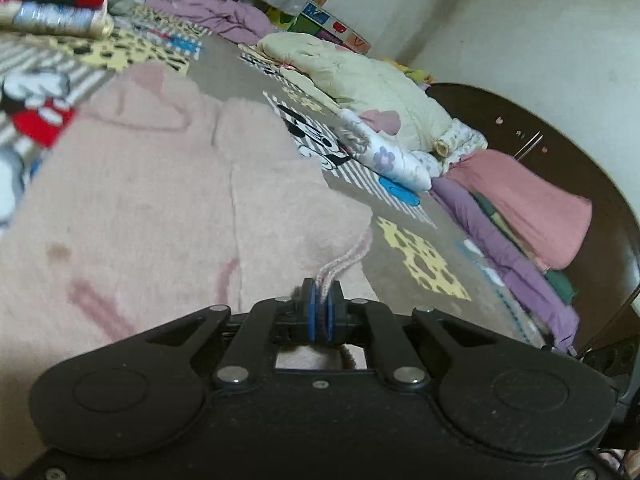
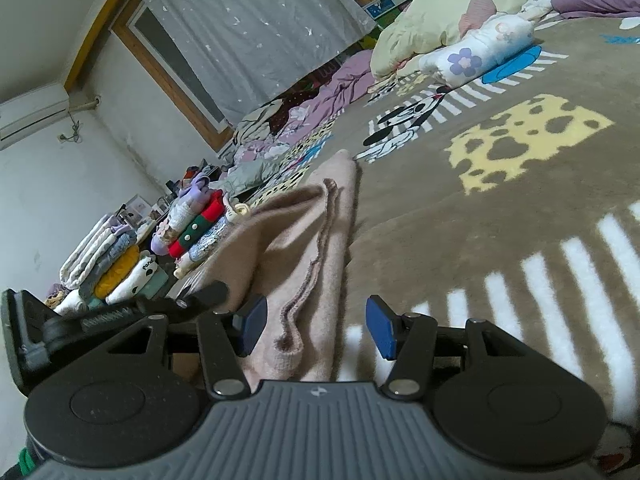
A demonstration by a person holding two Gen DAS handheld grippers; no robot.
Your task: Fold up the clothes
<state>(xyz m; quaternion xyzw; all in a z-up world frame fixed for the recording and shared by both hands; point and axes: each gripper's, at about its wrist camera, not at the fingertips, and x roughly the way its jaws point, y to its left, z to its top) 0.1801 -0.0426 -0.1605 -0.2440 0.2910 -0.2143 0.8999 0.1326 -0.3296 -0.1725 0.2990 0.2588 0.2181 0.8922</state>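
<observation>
A fuzzy pale pink garment (image 1: 152, 200) lies spread on the cartoon-print bed blanket (image 1: 420, 256). My left gripper (image 1: 323, 300) is shut on the garment's ribbed pink edge (image 1: 344, 260) at its lower right corner. In the right wrist view the same pink garment (image 2: 312, 248) lies folded over in a long strip on the blanket (image 2: 500, 220). My right gripper (image 2: 318, 326) is open, its blue pads (image 2: 380, 330) on either side of the garment's near hemmed end. The left gripper's body (image 2: 120, 316) shows at the left.
Stacks of folded clothes (image 2: 132, 256) stand at the bed's far left (image 1: 52, 4). A cream quilt (image 1: 360, 80), a floral pillow (image 2: 476, 54) and pink and purple bedding (image 1: 532, 208) lie along the wall side. A curtained window (image 2: 248, 28) is behind.
</observation>
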